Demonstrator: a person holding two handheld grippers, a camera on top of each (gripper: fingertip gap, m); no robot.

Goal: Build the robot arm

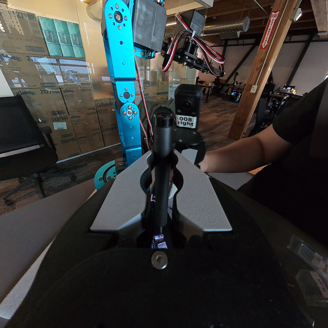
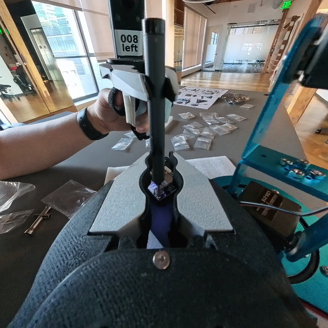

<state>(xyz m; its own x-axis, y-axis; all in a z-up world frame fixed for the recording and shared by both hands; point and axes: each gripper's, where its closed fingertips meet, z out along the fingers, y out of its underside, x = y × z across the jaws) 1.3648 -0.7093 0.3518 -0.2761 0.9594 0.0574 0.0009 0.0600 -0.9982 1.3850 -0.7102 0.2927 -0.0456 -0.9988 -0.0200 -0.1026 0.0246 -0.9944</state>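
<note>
My left gripper [image 1: 162, 157] is shut on a black cylindrical screwdriver [image 1: 162, 142] and holds it upright. Its lower tip points down at a small purple circuit board [image 1: 158, 241]. In the right wrist view the screwdriver [image 2: 155, 106] runs down between my right gripper's [image 2: 161, 157] fingertips onto the circuit board [image 2: 162, 190]. The board sits gripped between the right fingers. The left gripper [image 2: 142, 83] shows there too, clamped on the screwdriver's upper half, in a person's hand. The right gripper's camera block [image 1: 188, 106] stands just behind the screwdriver.
A blue metal robot arm [image 1: 122, 71] stands on the grey table [image 2: 88, 159], also seen at right [image 2: 266, 124] with a black servo [image 2: 269, 204]. Several small clear bags [image 2: 204, 131], an instruction sheet [image 2: 200, 96], white foam [image 2: 211, 166] and a cross wrench [image 2: 39, 218] lie around. The left gripper's tips are roughly 6 cm from the right gripper's.
</note>
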